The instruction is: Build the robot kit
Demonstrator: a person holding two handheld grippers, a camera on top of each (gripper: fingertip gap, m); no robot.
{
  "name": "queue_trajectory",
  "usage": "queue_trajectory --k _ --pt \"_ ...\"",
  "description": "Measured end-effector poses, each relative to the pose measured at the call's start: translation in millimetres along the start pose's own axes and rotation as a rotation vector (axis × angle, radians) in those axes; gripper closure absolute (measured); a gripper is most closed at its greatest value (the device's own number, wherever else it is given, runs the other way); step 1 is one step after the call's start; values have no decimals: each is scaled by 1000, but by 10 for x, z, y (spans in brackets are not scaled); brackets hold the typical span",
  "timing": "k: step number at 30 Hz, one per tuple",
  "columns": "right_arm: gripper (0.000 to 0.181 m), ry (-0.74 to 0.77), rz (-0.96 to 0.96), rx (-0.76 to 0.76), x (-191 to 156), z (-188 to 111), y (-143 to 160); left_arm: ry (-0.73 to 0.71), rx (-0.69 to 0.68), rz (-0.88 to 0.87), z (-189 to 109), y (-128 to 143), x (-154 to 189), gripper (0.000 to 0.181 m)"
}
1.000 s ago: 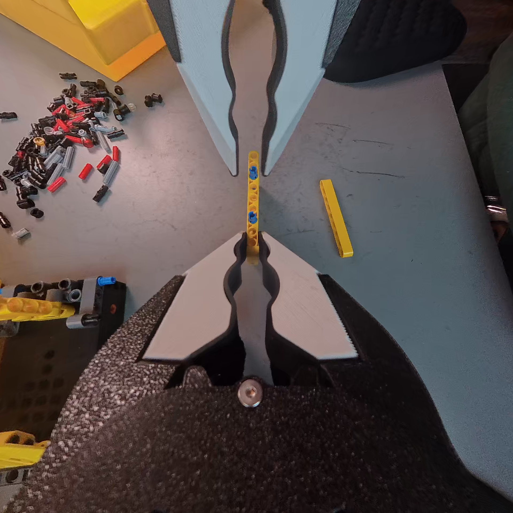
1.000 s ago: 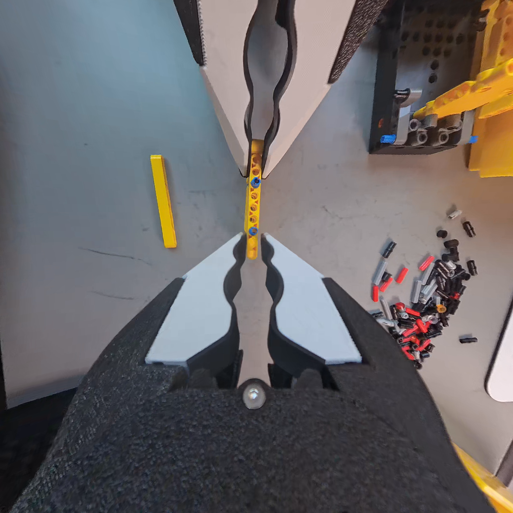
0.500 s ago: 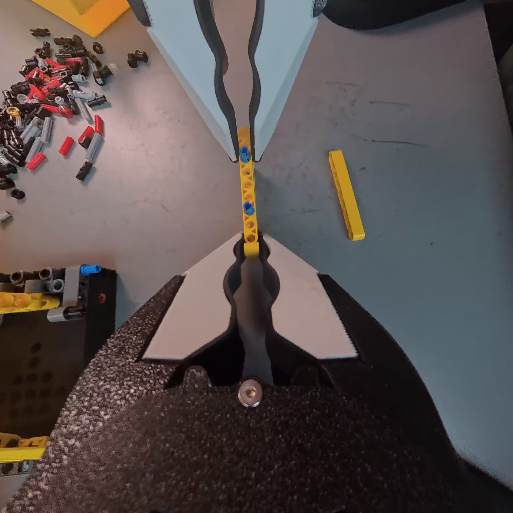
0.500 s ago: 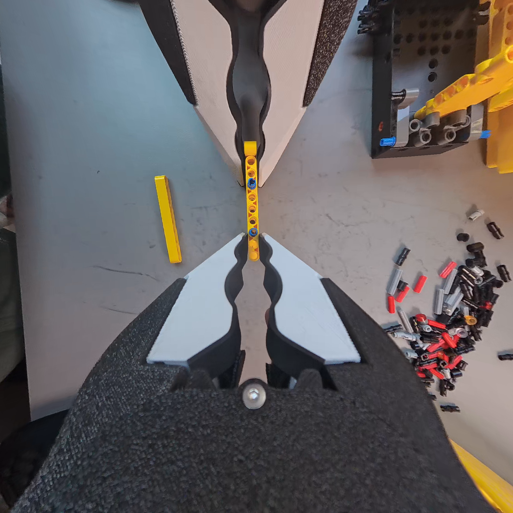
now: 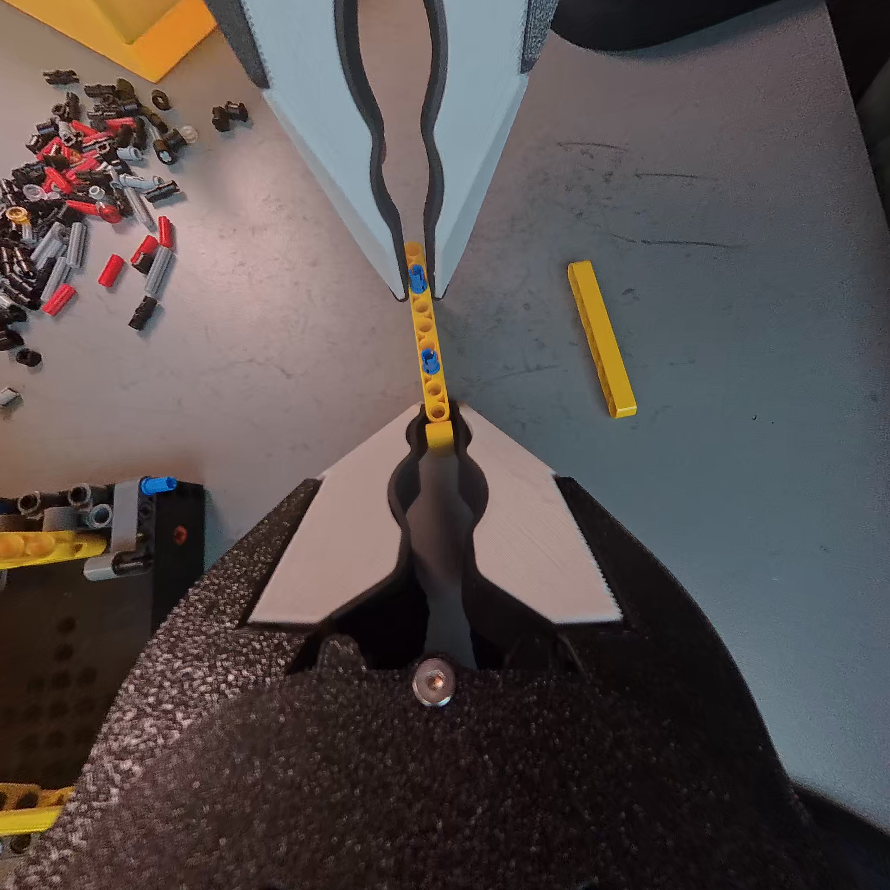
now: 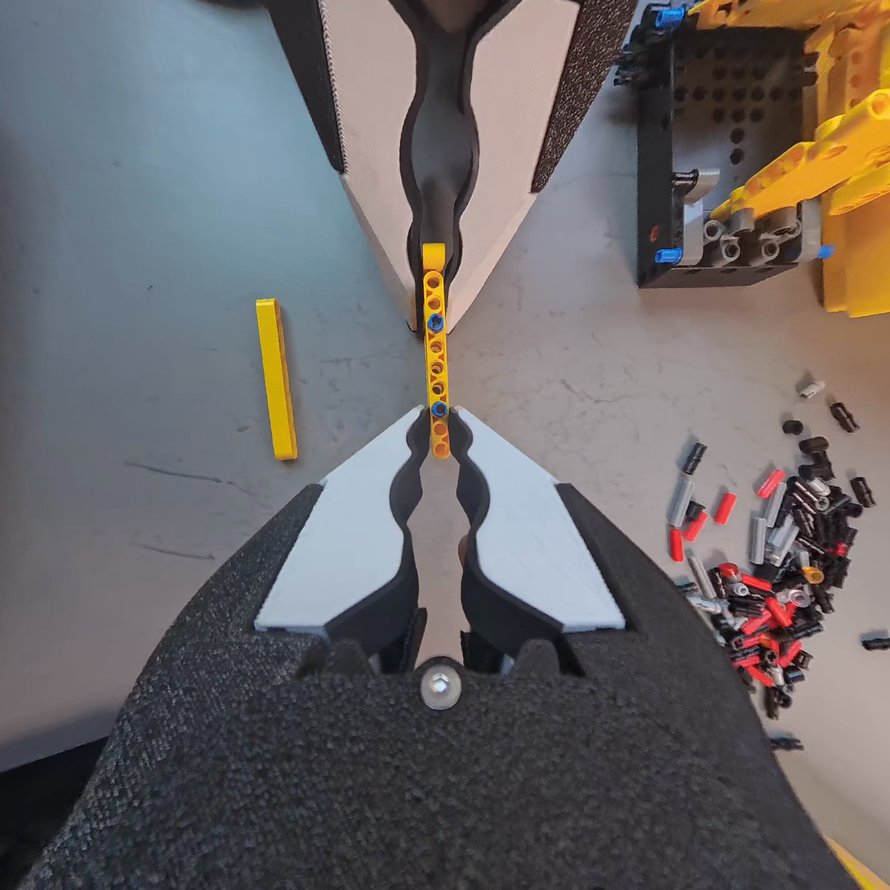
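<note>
A yellow beam with holes [image 5: 426, 332] carries two blue pins [image 5: 430, 361] and hangs above the grey table between both grippers. My left gripper [image 5: 440, 409] is shut on its near end. The right gripper [image 5: 418, 296] comes in from the opposite side, fingertips clamped round the far end at the second blue pin. In the right wrist view my right gripper [image 6: 439, 409] grips one end of the beam [image 6: 437, 366], and the left gripper [image 6: 433, 327] holds the other end.
A second, plain yellow beam [image 5: 602, 339] lies flat on the table [image 5: 722, 433], also visible in the right wrist view [image 6: 276, 378]. There is a pile of small black, red and grey pins [image 5: 72, 192] [image 6: 780, 568], a black and yellow built model [image 5: 96, 530] [image 6: 722, 192], and a yellow bin [image 5: 120, 29]. My hands' fingertips stand some 4 centimeters from each other.
The right gripper's jaws have narrowed onto the far end of the beam. Both grippers and the beam have shifted slightly over the table. The left grip is unchanged.
</note>
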State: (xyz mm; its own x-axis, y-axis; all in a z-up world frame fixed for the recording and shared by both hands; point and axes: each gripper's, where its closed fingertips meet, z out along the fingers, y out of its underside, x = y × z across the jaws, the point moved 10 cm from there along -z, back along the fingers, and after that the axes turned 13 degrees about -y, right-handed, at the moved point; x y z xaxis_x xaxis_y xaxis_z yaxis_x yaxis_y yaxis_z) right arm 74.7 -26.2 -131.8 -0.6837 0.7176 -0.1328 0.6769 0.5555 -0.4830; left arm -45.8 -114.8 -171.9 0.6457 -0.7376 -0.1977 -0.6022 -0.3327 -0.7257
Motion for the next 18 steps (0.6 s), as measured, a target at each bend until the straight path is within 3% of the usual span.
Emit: queue_trajectory --k 9,14,18 --pt "175 -79 45 -85 59 8 -79 15 0 -15 5 6 -24 175" --pt "165 -47 -56 -92 -29 28 -250 14 -3 -16 14 -1 -19 175" --pt "173 -15 -83 -131 8 106 -366 9 -2 -13 15 -2 -15 175"
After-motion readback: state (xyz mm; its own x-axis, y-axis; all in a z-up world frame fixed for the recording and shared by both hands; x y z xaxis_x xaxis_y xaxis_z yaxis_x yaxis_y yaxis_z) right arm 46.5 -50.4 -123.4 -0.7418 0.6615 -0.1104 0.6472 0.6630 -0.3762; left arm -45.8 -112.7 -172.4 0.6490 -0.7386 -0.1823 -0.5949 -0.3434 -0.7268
